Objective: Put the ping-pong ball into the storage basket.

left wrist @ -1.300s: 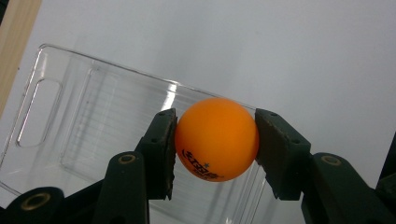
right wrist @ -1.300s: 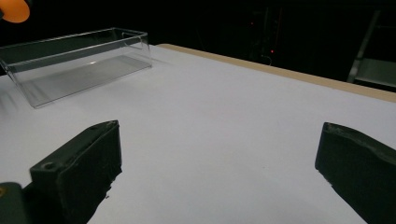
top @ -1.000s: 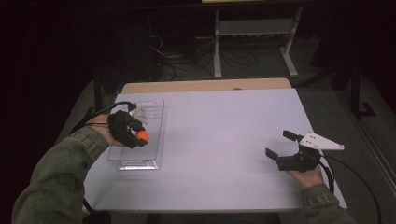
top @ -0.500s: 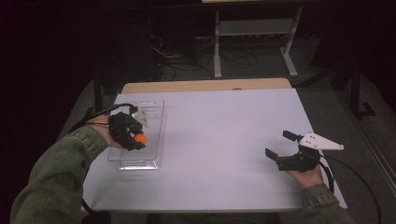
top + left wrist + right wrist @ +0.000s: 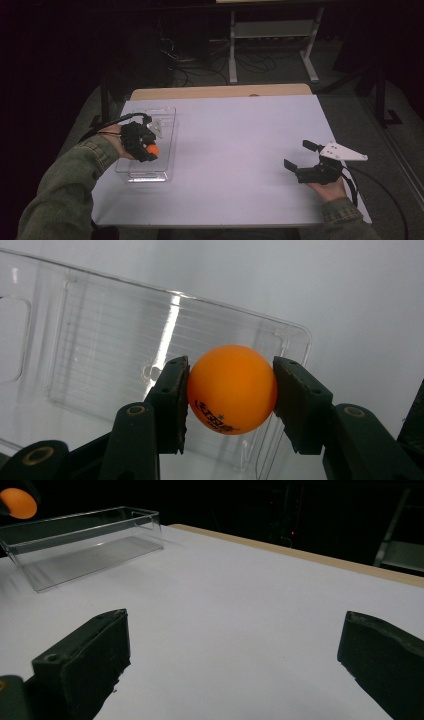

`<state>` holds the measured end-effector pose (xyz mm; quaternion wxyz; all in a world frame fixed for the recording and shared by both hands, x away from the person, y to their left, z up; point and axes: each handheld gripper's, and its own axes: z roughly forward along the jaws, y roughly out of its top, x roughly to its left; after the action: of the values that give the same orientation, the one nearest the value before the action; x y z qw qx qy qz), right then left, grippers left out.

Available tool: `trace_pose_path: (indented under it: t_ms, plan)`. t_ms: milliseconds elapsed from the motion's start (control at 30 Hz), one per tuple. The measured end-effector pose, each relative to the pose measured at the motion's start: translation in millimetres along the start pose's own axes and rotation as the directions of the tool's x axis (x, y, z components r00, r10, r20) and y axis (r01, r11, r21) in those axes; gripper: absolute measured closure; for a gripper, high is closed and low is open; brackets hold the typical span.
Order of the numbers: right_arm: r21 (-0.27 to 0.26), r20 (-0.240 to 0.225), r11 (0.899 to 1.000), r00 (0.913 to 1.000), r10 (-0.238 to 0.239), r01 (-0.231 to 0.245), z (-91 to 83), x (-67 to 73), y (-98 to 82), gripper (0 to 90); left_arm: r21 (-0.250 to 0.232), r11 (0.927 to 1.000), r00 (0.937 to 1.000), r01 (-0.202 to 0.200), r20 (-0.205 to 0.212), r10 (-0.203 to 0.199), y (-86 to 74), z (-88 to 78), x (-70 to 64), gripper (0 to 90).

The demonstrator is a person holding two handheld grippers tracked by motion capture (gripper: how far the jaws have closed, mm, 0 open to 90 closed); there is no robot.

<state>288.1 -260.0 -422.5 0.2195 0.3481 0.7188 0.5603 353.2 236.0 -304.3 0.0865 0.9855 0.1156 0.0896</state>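
tray (image 5: pixel 170 131) on table (image 5: pixel 240 145) left | ball (image 5: pixel 152 149) above tray | right hand-held gripper (image 5: pixel 299 159) near table's right edge

One orange ball (image 5: pixel 232 389); one clear plastic tray (image 5: pixel 165 131); one white table (image 5: pixel 240 150); two grippers
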Motion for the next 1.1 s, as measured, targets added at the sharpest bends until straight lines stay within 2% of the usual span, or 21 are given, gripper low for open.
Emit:
trace_pose_path:
  t_ms: [733,967,1100]
  plan:
    - [-0.001,-0.001,1.000,1.0000,0.000,0.000,-0.4,0.0,0.1,0.0,0.023,0.9994,0.9994,-0.027,0.022,0.027,7.0,25.4,-2.2,50.5]
    - [-0.001,-0.001,1.000,1.0000,-0.001,0.001,-0.8,-0.1,0.2,0.0,0.025,0.9994,0.9993,-0.024,0.031,0.023,6.5,32.0,-2.2,50.5]
    - [-0.002,-0.002,1.000,1.0000,-0.001,0.001,-0.8,0.5,0.4,0.0,0.051,0.9980,0.9988,-0.037,0.034,0.035,7.1,38.0,-2.4,50.4]
